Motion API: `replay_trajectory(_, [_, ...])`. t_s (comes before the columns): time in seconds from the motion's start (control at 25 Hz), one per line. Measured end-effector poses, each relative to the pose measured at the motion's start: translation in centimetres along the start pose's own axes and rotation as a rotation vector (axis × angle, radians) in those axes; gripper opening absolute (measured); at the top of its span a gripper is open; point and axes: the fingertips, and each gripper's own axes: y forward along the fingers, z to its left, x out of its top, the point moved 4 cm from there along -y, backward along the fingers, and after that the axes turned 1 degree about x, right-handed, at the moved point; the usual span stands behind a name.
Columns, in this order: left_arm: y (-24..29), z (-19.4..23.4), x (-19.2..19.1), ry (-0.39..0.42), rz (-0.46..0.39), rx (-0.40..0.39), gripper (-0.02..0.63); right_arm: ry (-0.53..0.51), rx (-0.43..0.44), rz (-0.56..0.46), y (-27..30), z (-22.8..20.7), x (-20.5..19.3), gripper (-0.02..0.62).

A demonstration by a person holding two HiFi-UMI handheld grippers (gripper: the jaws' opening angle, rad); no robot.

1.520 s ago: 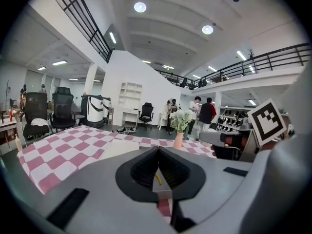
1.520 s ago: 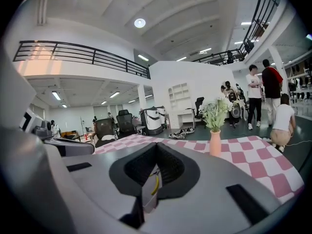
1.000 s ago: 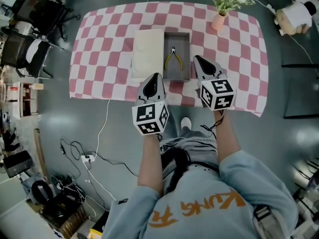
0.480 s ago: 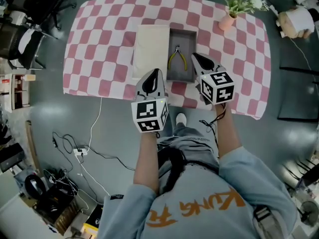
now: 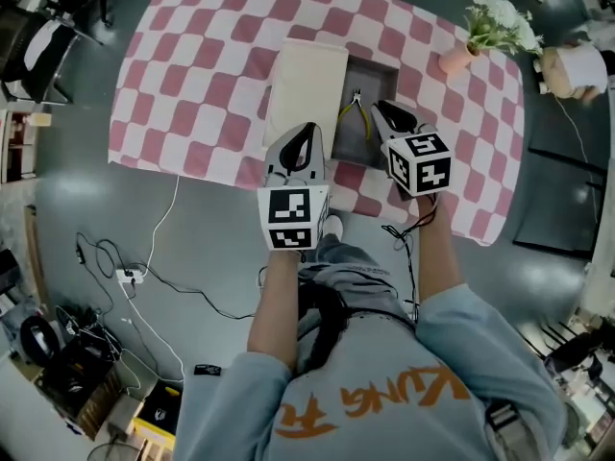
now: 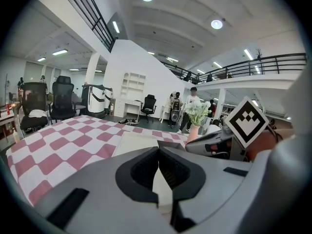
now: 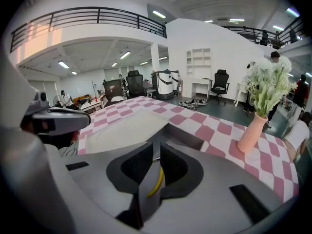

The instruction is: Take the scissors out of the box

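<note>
Yellow-handled scissors [image 5: 357, 113] lie in an open grey box [image 5: 370, 65] on the checkered table. My right gripper [image 5: 378, 109] hangs over the box's near right part, tilted down, just beside the scissors. Its jaws are opening, with a narrow gap and nothing gripped. In the right gripper view a yellow handle [image 7: 157, 181] shows through that gap. My left gripper [image 5: 307, 128] is shut and empty, over the near edge of the cream lid [image 5: 309, 89] left of the box. In the left gripper view its tips [image 6: 158, 152] meet.
A pink vase with white flowers [image 5: 461, 56] stands at the table's far right corner. The pink-and-white cloth [image 5: 192, 75] covers the table. Office chairs and cables lie on the floor to the left. People stand far off in the hall.
Both grippers have moved forward and down toward the box. The right one now has its tip over the box beside the scissors; the left one has reached the lid's near edge.
</note>
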Motion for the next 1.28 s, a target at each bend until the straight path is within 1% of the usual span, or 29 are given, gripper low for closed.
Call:
replay_trajectory(0.16, [0.5,1.6,0.1,-0.018,-0.001,0.003,0.02,-0.024,0.0,0.088,2.1,0.5,-0.3,0.066])
replay_trajectory(0.32, [1.0,2.8,0.1,-0.039,-0.006,0.005,0.02,-0.06,0.001,0.201,3.9,0.9,-1.1,0.096])
replay_trajectory(0.6, [1.8,4.6,0.7,-0.071,-0.017,0.002,0.02,-0.117,-0.001,0.358,6.3,1.1,-2.1,0.097])
replay_trajectory(0.84, [2.9,6.3,1.3,-0.095,-0.03,0.01,0.02,-0.131,-0.017,0.505,8.2,0.6,-3.1,0.095])
replay_trajectory(0.96, [3.4,6.7,1.7,-0.103,-0.036,0.006,0.02,-0.157,-0.034,0.574,8.8,0.6,-2.9,0.095])
replay_trajectory(1.12, [4.0,7.3,2.2,-0.104,-0.038,-0.001,0.02,-0.205,-0.071,0.62,9.5,0.3,-2.6,0.075])
replay_trajectory(1.28, [4.3,7.9,2.5,-0.108,-0.038,-0.001,0.02,-0.217,-0.067,0.653,10.2,0.4,-2.7,0.077])
